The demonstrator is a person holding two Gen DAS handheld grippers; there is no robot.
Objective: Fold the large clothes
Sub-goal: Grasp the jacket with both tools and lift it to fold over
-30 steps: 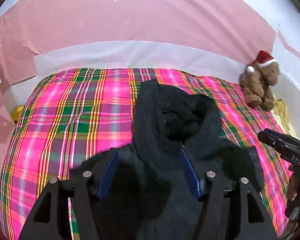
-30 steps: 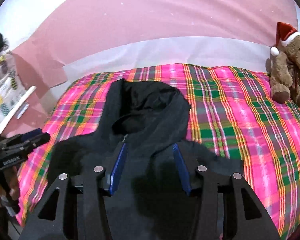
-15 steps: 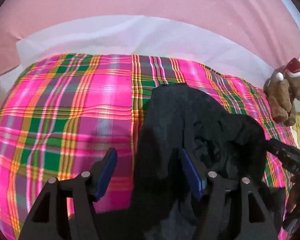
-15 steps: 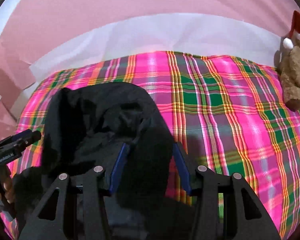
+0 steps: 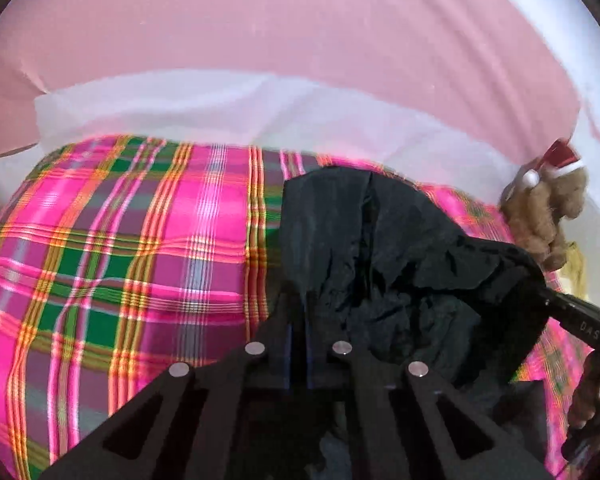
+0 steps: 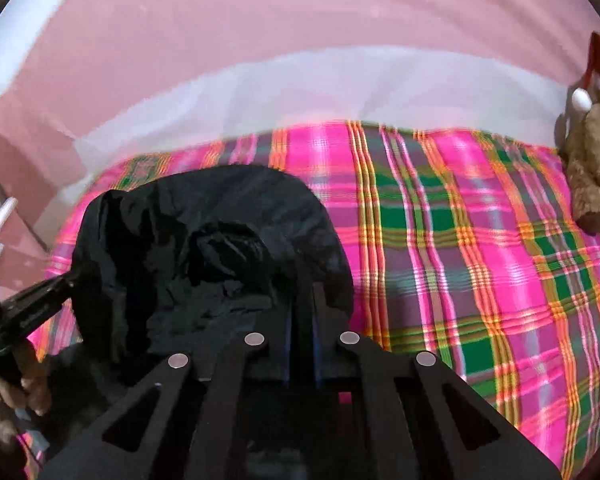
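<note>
A black hooded jacket (image 5: pixel 384 256) is lifted off the pink plaid bedspread (image 5: pixel 120 264). My left gripper (image 5: pixel 298 320) is shut on the jacket's left edge. My right gripper (image 6: pixel 302 314) is shut on the jacket's (image 6: pixel 204 256) right edge. The cloth hangs bunched between the two grippers, hood side away from me. The right gripper also shows at the right of the left wrist view (image 5: pixel 580 320), and the left gripper at the left of the right wrist view (image 6: pixel 32 304). The jacket's lower part is hidden below the grippers.
A brown teddy bear (image 5: pixel 548 216) with a red Santa hat sits at the bed's far right corner, also in the right wrist view (image 6: pixel 592 160). A pink wall (image 5: pixel 300 32) and a white sheet edge (image 5: pixel 220 108) lie behind the bed (image 6: pixel 480 240).
Both grippers have shut on the jacket's edges. The jacket, flat on the bed a second ago, is now gathered and lifted between them.
</note>
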